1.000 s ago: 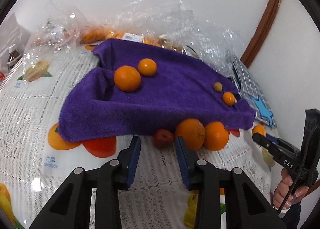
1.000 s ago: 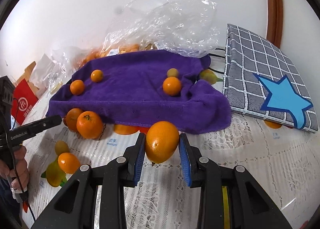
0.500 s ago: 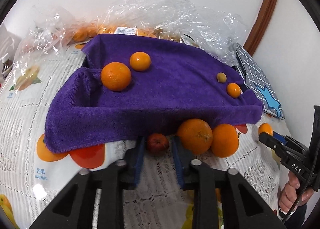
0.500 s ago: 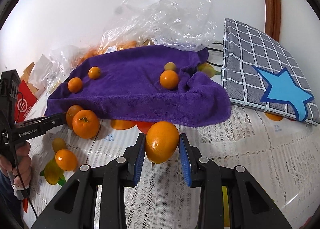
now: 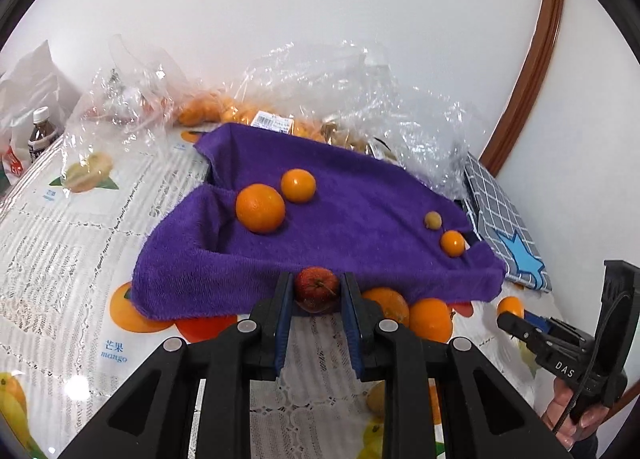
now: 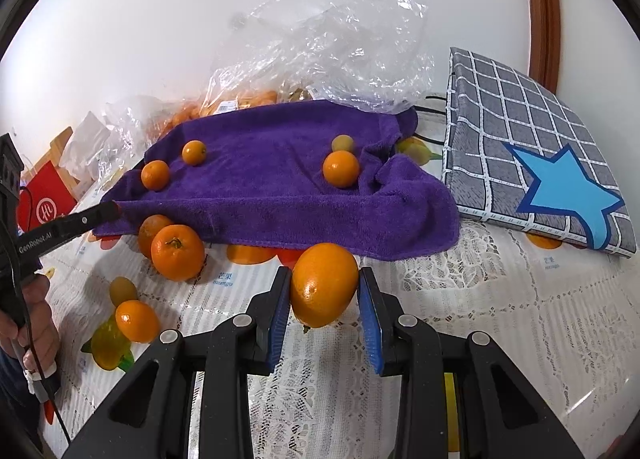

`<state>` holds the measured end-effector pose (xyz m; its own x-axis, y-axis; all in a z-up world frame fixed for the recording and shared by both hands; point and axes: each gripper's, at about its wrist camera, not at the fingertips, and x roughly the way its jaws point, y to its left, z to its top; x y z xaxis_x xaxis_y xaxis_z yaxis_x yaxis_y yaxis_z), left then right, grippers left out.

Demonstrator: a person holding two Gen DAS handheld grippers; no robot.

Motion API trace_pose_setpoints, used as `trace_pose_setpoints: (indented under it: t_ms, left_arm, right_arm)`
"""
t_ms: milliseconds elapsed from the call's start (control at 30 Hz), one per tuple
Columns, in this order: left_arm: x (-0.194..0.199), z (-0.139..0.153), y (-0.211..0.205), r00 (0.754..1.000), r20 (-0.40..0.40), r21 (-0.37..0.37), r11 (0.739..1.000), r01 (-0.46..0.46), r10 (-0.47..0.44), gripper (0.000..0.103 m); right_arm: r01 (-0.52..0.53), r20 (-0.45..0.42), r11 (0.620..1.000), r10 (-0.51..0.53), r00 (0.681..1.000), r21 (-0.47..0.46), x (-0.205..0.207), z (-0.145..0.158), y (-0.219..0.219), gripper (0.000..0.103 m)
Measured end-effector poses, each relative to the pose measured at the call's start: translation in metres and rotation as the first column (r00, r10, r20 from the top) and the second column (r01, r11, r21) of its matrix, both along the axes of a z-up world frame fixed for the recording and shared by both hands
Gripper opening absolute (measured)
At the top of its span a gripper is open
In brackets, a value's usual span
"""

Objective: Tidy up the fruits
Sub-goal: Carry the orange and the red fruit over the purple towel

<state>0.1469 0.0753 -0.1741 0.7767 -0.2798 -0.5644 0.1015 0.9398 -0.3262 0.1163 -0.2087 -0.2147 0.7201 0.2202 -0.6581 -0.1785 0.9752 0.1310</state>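
Left wrist view: the left gripper (image 5: 316,293) pinches a small round red apple-like fruit (image 5: 316,289), stem facing the camera, lifted before the near edge of the purple terry towel (image 5: 360,219) on the lace-covered table (image 5: 60,227).

Right wrist view: the right gripper (image 6: 324,299) clamps a large oval orange (image 6: 323,285), long axis tilted upright, near the towel's near edge.

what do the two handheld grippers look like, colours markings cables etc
Both are black plastic tools with angular forked frames, silver rivets at the pivots and ribbed blue pads lining the jaws. The left gripper carries white "GenRobot.AI" lettering along its arm, seen from the right wrist view, with a thin black cable hanging past the hand. The right gripper shows white "DAS" lettering in the left wrist view, also with a black cable.
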Motion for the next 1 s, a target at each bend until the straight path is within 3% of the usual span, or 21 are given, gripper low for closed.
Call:
trace_pose_setpoints:
  t_ms: [433, 700, 900, 1000]
  left_arm:
    - [-0.004, 0.005, 0.014, 0.995, 0.044, -0.012, 0.995, -0.094, 0.095, 0.023]
    - [-0.005, 0.005, 0.024, 0.989, 0.047, -0.034, 0.99, -0.14, 0.142, 0.023]
    - [-0.008, 0.013, 0.027, 0.982, 0.07, -0.009, 0.985, -0.175, 0.175, 0.023]
    - [-0.005, 0.025, 0.029, 0.984, 0.068, -0.045, 0.986, -0.162, 0.165, 0.023]
  right_arm:
    - [0.008, 0.061, 1.0, -0.009, 0.998, 0.018, -0.007, 0.008, -0.004, 0.033]
    - [0.011, 0.064, 0.996, -0.016, 0.998, 0.087, -0.005, 0.012, -0.014, 0.033]
    - [0.042, 0.081, 0.995, -0.049, 0.995, 0.089, -0.006, 0.022, -0.021, 0.033]
    - [0.045, 0.088, 0.996, -0.052, 0.995, 0.082, -0.001, 0.033, -0.022, 0.033]
